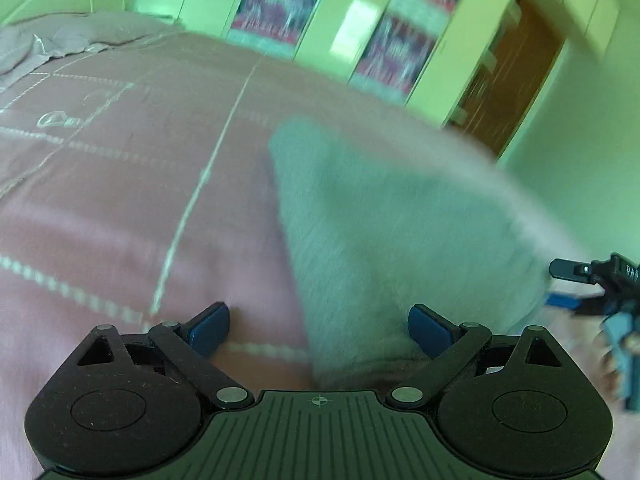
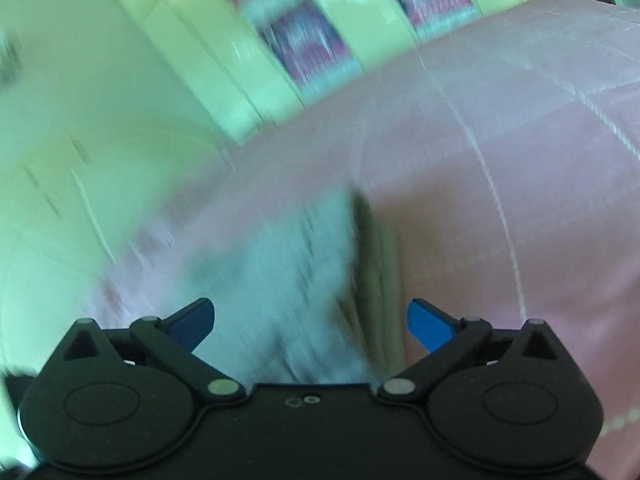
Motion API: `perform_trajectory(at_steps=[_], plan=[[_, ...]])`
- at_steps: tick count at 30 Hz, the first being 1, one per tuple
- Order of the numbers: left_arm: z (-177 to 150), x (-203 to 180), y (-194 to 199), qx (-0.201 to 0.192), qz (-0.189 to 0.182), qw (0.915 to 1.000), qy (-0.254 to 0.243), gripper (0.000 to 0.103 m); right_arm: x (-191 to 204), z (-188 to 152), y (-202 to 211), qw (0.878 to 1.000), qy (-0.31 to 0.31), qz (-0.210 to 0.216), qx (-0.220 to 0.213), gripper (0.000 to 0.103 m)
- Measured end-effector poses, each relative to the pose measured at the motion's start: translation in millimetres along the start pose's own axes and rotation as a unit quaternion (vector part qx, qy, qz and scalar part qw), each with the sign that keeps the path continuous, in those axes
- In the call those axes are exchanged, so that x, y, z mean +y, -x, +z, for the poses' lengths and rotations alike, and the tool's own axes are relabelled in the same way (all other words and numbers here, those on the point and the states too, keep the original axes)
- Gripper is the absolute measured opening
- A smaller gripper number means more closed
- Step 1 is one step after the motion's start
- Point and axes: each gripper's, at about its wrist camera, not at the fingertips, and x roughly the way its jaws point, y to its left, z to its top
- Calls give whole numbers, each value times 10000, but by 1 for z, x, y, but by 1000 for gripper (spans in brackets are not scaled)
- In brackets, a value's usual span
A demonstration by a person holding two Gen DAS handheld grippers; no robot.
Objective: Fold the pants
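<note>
Pink bedspread [image 1: 120, 200] before us, grey pants [image 1: 380, 232] lying folded on it, our left gripper [image 1: 319, 330] and right gripper [image 2: 311, 326] both spread wide, gripping nothing

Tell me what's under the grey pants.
The grey pants lie on the pink bedspread; pink cloth shows all around them. Anything directly beneath the pants is covered, and the blur hides their layers.

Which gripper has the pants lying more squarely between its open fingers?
The right gripper: the grey pants fill the gap between its fingers. At the left gripper, the pants lie toward one finger, with pink bedspread showing beside the other.
</note>
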Motion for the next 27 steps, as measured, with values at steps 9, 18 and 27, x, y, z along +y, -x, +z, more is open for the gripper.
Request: perform_trajectory(at_steps=[9, 18, 27], plan=[[48, 38, 28, -688, -410, 9957, 463, 96, 5, 19, 43, 9901, 171, 363, -1347, 97], [103, 30, -53, -391, 290, 9948, 898, 95, 29, 93, -11, 9744, -448, 1893, -1125, 97], [86, 21, -54, -384, 515, 9967, 493, 96, 25, 73, -3, 9830, -348, 1376, -1165, 97]])
